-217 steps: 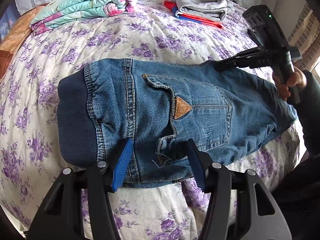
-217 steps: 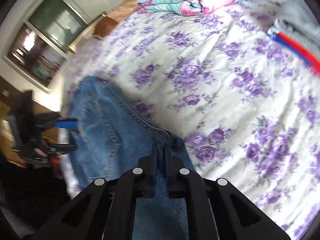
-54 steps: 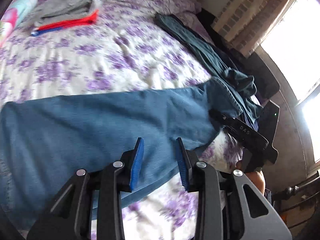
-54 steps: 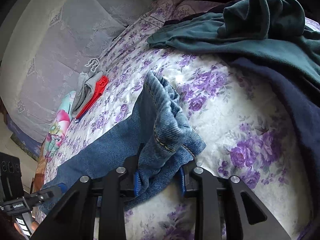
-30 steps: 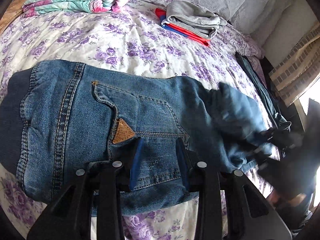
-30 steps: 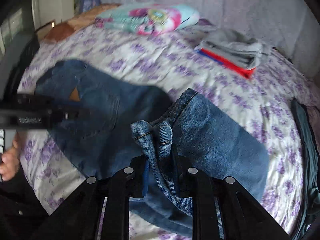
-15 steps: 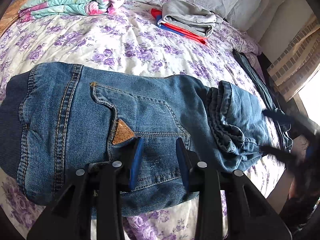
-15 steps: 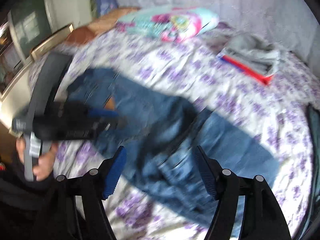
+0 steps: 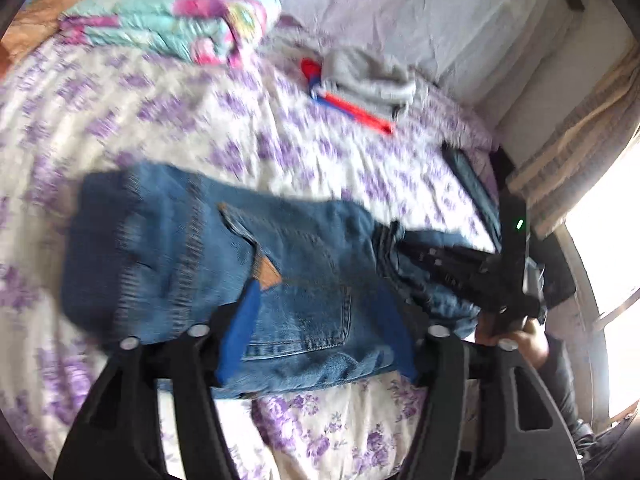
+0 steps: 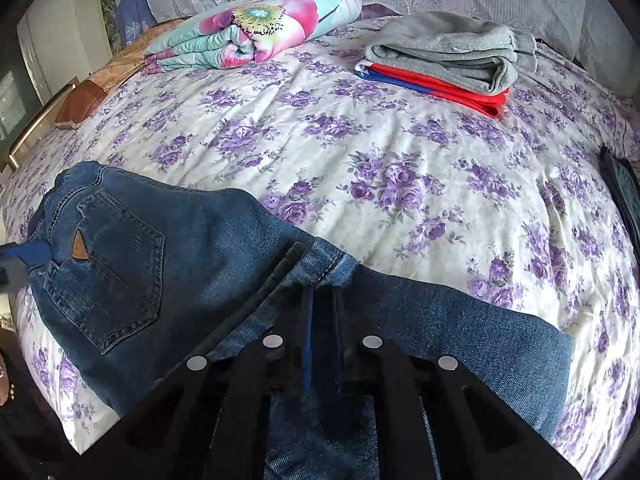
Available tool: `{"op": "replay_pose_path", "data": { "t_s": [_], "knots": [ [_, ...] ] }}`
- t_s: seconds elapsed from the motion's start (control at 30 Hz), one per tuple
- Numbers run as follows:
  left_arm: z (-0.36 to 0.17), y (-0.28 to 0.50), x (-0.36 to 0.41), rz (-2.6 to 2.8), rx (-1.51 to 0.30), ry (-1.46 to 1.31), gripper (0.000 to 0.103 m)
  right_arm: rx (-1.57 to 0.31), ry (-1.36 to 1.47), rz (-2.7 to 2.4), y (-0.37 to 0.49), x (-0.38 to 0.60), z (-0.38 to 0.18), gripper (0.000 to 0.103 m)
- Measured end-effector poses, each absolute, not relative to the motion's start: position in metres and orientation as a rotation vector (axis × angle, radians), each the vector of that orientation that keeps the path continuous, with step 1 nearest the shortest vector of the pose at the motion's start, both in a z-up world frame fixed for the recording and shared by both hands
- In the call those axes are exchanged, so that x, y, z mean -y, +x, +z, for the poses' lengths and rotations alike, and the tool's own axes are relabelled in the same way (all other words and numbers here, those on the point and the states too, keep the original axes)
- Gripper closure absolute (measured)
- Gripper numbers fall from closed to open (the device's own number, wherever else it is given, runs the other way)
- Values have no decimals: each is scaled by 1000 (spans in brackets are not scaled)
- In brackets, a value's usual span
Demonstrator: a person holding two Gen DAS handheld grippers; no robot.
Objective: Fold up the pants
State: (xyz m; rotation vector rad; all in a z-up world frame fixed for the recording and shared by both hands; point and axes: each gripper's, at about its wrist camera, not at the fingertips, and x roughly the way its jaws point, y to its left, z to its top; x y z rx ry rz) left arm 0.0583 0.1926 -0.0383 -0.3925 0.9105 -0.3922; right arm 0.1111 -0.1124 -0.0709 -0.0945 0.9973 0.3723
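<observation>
We logged the jeans (image 10: 168, 264) as lying on the flowered bed (image 10: 400, 152), near its front edge, already doubled leg on leg, back pocket with the tan patch (image 10: 79, 249) facing up. The leg ends (image 10: 320, 268) were turned back over the middle of the garment — so the first lengthwise fold looked roughly in place, though that flap sat rumpled and not squared. Left to do, by our judgement: flatten that fold, then at least one more fold toward the waistband, and tidy the edges.

Long axis ran across both views, roughly parallel to the near bed edge: waistband (image 9: 96, 248) at the left end, the fold bulge (image 10: 520, 356) at the right end. In the left wrist view the axis tilted slightly down to the right; that frame was motion-blurred, so fine detail there was unreliable.

Right gripper (image 10: 322, 312): fingers drawn nearly together over the turned-back hems, a sliver of gap between — we could not tell whether denim was pinched between them or they merely pressed on top.

Left gripper (image 9: 320, 340): jaws spread wide, blue pads either side of the back pocket area, holding nothing.

Folded blanket (image 10: 256, 28) and a grey-and-red clothes stack (image 10: 444, 60) sat well apart at the far side.
</observation>
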Motion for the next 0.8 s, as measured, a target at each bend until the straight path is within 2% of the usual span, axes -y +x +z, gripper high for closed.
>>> {"op": "replay_pose_path", "data": {
  "t_s": [0.07, 0.1, 0.13, 0.23, 0.5, 0.63, 0.7, 0.8],
  "knots": [
    [-22, 42, -213, -355, -857, -418, 23, -965, -23, 405, 102, 118, -57, 69],
    [-16, 35, -223, -330, -839, -430, 16, -925, -2, 427, 93, 120, -48, 54],
    [-13, 28, -232, -301, -828, -442, 14, -877, 6, 451, 79, 121, -37, 48],
    [-20, 11, -260, -230, -851, -509, 13, -797, 46, 514, 41, 129, -21, 41],
    [-87, 17, -267, -290, -1012, -747, 13, -810, 106, 559, -7, 147, -25, 41],
    [-102, 38, -251, -276, -1047, -730, 12, -814, 140, 545, -18, 160, -30, 41],
    [-108, 50, -248, -282, -1049, -732, 5, -817, 155, 538, -22, 165, -33, 41],
    [-109, 74, -244, -259, -1048, -706, 5, -833, 181, 538, -27, 169, -40, 39]
  ]
}}
